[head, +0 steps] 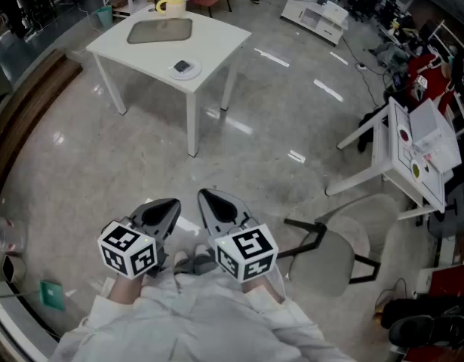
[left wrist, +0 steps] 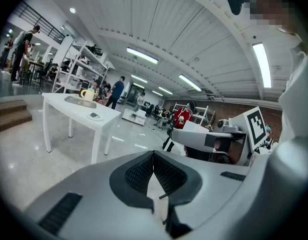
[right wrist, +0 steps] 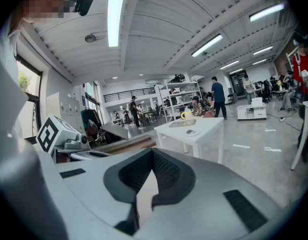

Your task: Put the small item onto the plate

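Both grippers idle, well apart from the table

Left gripper (head: pixel 170 207) and right gripper (head: pixel 213 202) hang side by side near the person's body, each with jaws together on nothing. Far off to the left, the white table (head: pixel 216 36) carries the plate (head: pixel 195 70) at its near corner, and a small dark item (head: pixel 183 66) seems to lie on it. No handling looks under way, and any next move calls for walking up to the table.

No legible text, brand, number or sign in any view. The marker cube (head: pixel 128 249) on the left gripper (head: pixel 176 202) and its counterpart on the right gripper (head: pixel 202 194) bear only black-and-white square patterns. Marks on the white panel (head: pixel 416 145) are too small to read.
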A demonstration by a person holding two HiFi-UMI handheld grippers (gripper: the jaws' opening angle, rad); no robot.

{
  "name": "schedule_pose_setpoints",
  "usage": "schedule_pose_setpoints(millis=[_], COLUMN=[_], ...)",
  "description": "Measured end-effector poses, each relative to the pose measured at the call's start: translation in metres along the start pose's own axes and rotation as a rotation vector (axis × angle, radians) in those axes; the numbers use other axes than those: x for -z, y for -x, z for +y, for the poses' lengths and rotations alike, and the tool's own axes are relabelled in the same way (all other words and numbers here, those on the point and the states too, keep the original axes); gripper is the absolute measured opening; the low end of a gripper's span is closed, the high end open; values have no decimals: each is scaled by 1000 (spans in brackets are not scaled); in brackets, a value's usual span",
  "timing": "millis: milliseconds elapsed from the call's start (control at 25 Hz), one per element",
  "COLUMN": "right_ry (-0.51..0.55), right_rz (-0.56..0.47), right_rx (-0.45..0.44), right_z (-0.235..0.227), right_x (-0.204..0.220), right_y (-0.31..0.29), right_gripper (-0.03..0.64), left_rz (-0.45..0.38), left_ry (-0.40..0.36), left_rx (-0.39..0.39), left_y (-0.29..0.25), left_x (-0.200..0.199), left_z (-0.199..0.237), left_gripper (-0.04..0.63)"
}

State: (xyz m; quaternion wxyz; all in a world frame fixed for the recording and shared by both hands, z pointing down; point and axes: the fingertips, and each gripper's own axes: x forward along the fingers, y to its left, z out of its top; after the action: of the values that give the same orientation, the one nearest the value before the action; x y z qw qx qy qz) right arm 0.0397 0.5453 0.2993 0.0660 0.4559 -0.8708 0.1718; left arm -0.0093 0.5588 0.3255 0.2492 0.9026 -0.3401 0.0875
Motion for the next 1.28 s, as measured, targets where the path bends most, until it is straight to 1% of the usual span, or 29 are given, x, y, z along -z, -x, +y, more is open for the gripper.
schedule_pose_setpoints(millis=[160,560,720,840,960,1120,1280], right_ry=[12,25,-11,-48,-46,-45,-62], right_rz=[8,33,21,7,11,22,40], right_rx=[-9,-14,-35,-60,-63,-79,-97], right_z=[1,0,-3,-9,-16,-24,-29], right_x=[4,7,8,7,6,9,15], right_y=[2,0,2,2,4,3,3], right_gripper=[15,15,15,17,17,17,17], left_rz=[-7,0,4,3,-5,-5,-6], left_ry=[9,1,4,26,51,41,97], left_rx=[-1,-2,-2,8,16,5,3], left_y=[0,-4,-11,-19,-25,-34,-40], left_x=[2,4,6,7,6,6,13], left_z=[-1,-3,-4,-6,-11,-15,-16], left_gripper=[11,11,11,11,11,11,11])
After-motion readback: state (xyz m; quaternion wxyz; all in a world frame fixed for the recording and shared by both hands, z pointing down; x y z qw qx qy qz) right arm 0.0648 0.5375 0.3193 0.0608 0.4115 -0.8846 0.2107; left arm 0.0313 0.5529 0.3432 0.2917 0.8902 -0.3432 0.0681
